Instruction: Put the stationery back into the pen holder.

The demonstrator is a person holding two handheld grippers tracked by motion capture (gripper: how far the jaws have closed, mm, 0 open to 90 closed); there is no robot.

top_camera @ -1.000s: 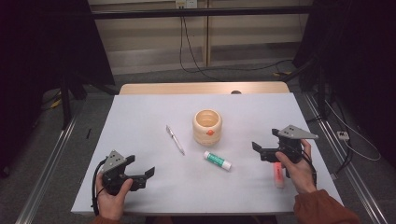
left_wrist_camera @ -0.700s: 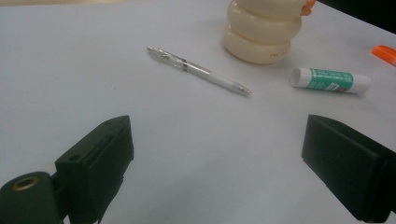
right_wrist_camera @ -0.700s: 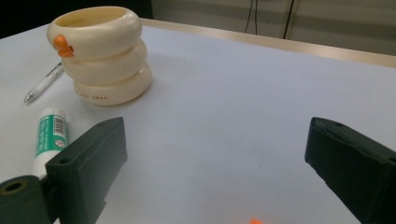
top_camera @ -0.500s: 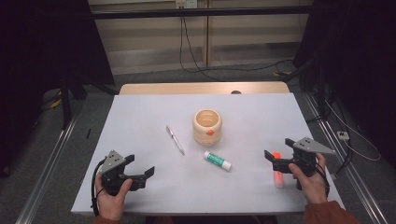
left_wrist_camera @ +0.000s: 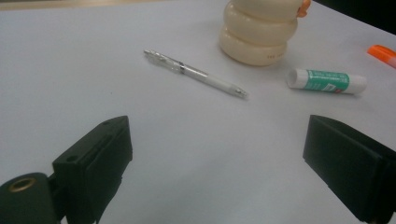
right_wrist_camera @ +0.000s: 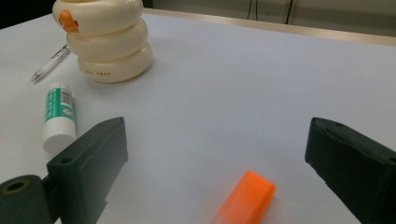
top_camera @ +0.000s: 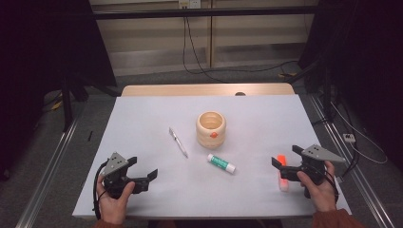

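Two tools spread wide: right tool (top_camera: 289, 164) straddles the orange marker (right_wrist_camera: 243, 201) lying flat on the bench (top_camera: 256, 114), lined up to pinch it; left tool (top_camera: 142, 169) idles low, well apart.

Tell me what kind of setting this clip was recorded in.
Probably a lab or recording workspace: a white-covered table on a railed frame, loose cables along the wall, and dark curtains at both sides.

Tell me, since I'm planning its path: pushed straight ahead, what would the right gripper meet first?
Probably the orange marker, lying between the open jaws of the right gripper. Depth is uncertain.
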